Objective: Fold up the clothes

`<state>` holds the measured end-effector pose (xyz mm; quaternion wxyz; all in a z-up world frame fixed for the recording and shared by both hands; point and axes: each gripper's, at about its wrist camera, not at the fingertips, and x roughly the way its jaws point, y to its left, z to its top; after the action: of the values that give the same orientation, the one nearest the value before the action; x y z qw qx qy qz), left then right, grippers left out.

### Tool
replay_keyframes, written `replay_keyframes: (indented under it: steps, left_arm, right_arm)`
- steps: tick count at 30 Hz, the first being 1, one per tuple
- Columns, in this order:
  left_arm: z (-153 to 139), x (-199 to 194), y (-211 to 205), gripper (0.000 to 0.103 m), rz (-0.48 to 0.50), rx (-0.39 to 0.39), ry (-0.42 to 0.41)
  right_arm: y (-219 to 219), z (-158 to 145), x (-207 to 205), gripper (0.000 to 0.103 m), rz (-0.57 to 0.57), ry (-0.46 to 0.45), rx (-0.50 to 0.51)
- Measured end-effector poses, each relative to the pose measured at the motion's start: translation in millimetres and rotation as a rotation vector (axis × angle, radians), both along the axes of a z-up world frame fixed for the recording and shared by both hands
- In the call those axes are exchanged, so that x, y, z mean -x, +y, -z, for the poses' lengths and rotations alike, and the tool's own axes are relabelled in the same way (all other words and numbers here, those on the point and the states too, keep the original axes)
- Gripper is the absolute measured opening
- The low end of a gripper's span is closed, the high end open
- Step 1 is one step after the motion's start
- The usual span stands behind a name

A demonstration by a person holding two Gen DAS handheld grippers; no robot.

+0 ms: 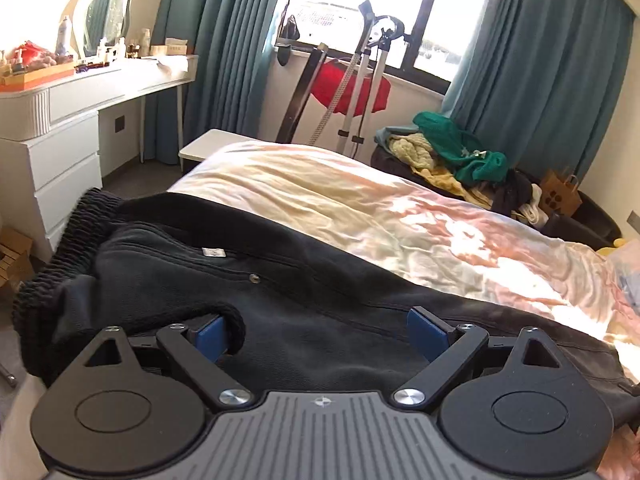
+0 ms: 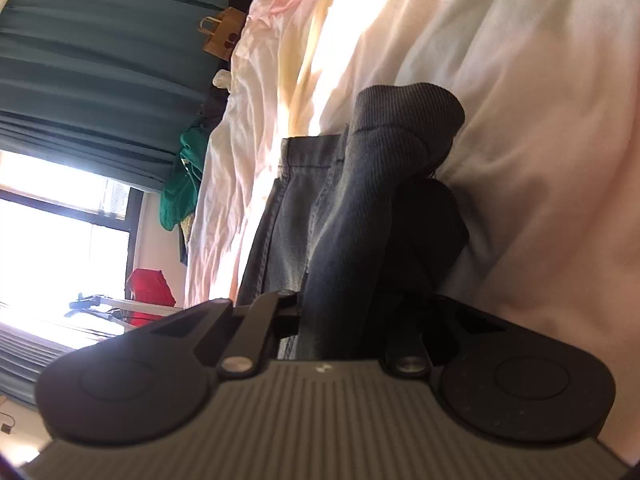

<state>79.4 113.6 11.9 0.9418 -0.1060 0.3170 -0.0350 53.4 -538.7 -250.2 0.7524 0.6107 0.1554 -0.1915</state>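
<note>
With the left tool [image 1: 322,334] spread over the black garment [image 1: 280,280] and the right tool [image 2: 340,320] pinching its cuff, uneven pulling may skew the fold on the bed [image 1: 360,208].

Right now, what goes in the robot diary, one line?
left gripper: open over black garment | right gripper: shut on black garment | bed

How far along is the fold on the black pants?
Done: the black pants lie on the bed, still bunched near the ribbed waistband; no clean fold visible. In hand: the right gripper is shut on the pants' cuffed leg end; the left gripper is open over the fabric. Left: the fold itself, plus the clothes pile beyond the bed.
</note>
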Motion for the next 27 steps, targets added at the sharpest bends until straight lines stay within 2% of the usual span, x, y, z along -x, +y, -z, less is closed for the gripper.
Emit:
replay_keyframes:
  steps: [4,7,12,16,19,23,27]
  left_arm:
    - [16,-18,-40,0.094,0.058,-0.001,-0.009]
    - [26,-18,-66,0.094,0.107,-0.024,-0.036]
    - [53,-22,-104,0.094,0.142,-0.076,-0.011]
    - [90,-30,-118,0.095,0.213,-0.134,0.055]
    - [108,-34,-121,0.095,0.230,-0.203,0.098]
    - [118,-30,-130,0.097,0.247,-0.291,0.078]
    - [119,-27,-130,0.098,0.254,-0.297,0.081]
  right_arm:
    - [-1,-19,4,0.010,0.011,-0.096,0.039]
    - [-2,-26,6,0.010,0.004,-0.115,0.068]
    - [-11,-4,8,0.010,0.016,-0.035,-0.016]
    - [-16,17,11,0.010,0.019,-0.013,-0.093]
    - [-12,12,11,0.010,0.009,0.002,-0.051]
    - [-7,2,8,0.010,0.006,0.007,0.004]
    - [-4,-2,10,0.010,0.002,0.017,0.036]
